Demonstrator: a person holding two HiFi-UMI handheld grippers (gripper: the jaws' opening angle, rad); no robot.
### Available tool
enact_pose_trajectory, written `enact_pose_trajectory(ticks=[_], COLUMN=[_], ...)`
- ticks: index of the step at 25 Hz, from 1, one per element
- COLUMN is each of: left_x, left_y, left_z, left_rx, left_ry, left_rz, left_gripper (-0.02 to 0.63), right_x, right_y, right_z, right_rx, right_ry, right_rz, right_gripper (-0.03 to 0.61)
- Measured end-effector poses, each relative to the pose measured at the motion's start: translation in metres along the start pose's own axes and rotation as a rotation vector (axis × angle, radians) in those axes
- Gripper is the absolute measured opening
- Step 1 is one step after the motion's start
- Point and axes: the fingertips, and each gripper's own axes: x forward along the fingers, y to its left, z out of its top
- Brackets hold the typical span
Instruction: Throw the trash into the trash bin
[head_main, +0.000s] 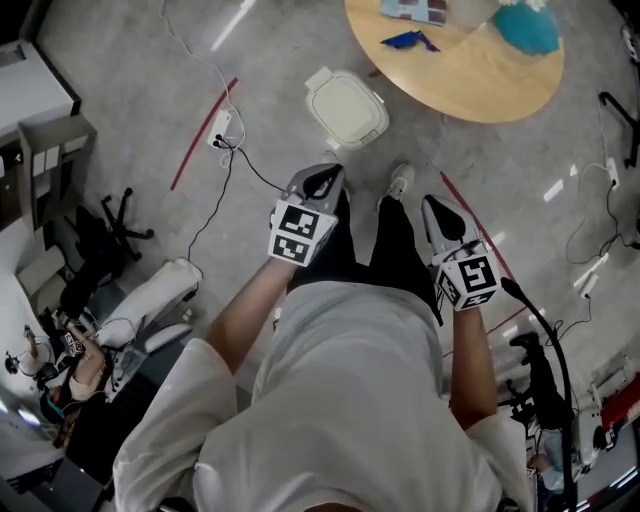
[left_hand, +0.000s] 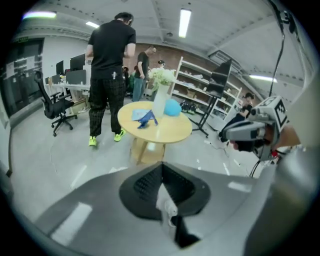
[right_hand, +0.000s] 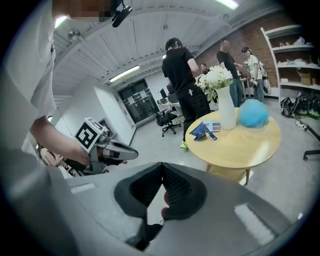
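- The left gripper (head_main: 322, 182) hangs low in front of the person's legs, well short of the table (head_main: 480, 85). Its jaws are pressed together, and I can make out nothing pinched between them.
- The right gripper (head_main: 438, 212) is alongside it, also short of the table. Its jaws are pressed together too.
- The trash, a crumpled blue wrapper (head_main: 410, 41), lies on the table top near the edge that faces the person. Neither gripper touches it.
- The bin (head_main: 346, 108), with a pale lid on, stands on the floor just beside the table. It is between the table and the person's feet.
- A white vase (right_hand: 226, 114) with white flowers stands on the table just behind the wrapper.
- A teal ball (right_hand: 253, 114) sits on the table next to the vase.
- A person in black (left_hand: 107, 75) stands on the far side of the table.
- An office chair (left_hand: 57, 107) is further off, beyond that person.
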Motion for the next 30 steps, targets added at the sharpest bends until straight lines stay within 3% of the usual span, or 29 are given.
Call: enact_pose_trajectory(ticks=[30], left_x=[0.201], left_y=[0.034], left_z=[-0.133], left_rx=[-0.057], left_ry=[0.18], left_rz=[-0.025], left_gripper=[0.003], right_x=[0.08], right_y=[-0.08], right_z=[-0.101], right_rx=[0.109], right_ry=[0.052], right_rz=[-0.067], right_gripper=[0.0])
